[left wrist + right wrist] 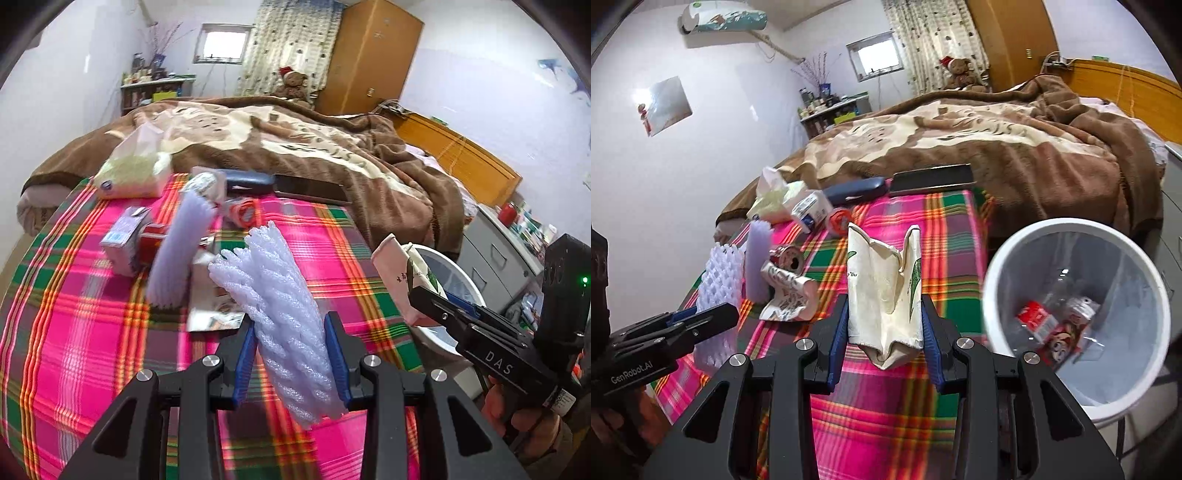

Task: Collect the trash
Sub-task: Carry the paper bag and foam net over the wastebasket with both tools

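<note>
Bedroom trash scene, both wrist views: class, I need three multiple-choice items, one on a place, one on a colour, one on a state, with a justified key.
1. Where does the white waste bin stand?
A. Beside the bed, off the edge of the plaid cloth
B. On the brown blanket
C. On the far shelf

2. What colour is the foam fruit net in the left gripper?
A. Red
B. White
C. Green

3. What is the state of the right gripper?
A. Open and empty
B. Shut on a soda can
C. Shut on a crumpled paper cup

Key: 1 A, the bin sits past the cloth's edge, lower than the bed; 2 B, the netted foam between the blue pads is white; 3 C, the flattened cream cup is pinched between its pads.
</note>
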{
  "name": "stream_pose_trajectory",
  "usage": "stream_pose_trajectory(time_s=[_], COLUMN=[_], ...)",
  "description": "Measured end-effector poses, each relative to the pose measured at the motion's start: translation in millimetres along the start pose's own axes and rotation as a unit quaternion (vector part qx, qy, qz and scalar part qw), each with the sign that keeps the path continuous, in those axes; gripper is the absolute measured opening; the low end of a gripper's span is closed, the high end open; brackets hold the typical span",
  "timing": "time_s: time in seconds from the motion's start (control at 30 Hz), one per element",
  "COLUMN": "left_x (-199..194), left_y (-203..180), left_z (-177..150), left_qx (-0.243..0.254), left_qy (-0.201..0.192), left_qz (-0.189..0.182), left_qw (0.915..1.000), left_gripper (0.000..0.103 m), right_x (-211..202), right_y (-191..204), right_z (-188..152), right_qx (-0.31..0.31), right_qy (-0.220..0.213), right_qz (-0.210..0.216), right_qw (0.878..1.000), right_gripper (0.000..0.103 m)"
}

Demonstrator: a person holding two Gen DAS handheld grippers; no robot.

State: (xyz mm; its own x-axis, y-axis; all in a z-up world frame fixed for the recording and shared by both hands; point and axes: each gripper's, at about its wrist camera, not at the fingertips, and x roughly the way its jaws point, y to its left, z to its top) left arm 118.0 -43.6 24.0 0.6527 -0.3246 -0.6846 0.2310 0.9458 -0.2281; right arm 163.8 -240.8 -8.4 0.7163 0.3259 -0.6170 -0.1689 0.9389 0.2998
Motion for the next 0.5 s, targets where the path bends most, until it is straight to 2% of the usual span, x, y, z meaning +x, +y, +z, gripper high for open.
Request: stream_pose_trajectory(time_s=[0.27,0.5], left_x=[15,43], left_y=[-48,-95], left_z=[12,23], left_qx=[0.051,0.090], left_qy=[-0.005,0.010], left_qz=[-0.019,-0.059], left_qw=[0.9985,0.9941], left_gripper=[0.037,0.037], right_x=[-25,-38], right_y=[-35,-68], right_z=[3,5], right_qx=[0.018,0.045], right_qy=[-0.025,-0.033], right_qz=[-0.052,-0.095], right_qw=[0.998,0.994], right_gripper=[0.037,0.037])
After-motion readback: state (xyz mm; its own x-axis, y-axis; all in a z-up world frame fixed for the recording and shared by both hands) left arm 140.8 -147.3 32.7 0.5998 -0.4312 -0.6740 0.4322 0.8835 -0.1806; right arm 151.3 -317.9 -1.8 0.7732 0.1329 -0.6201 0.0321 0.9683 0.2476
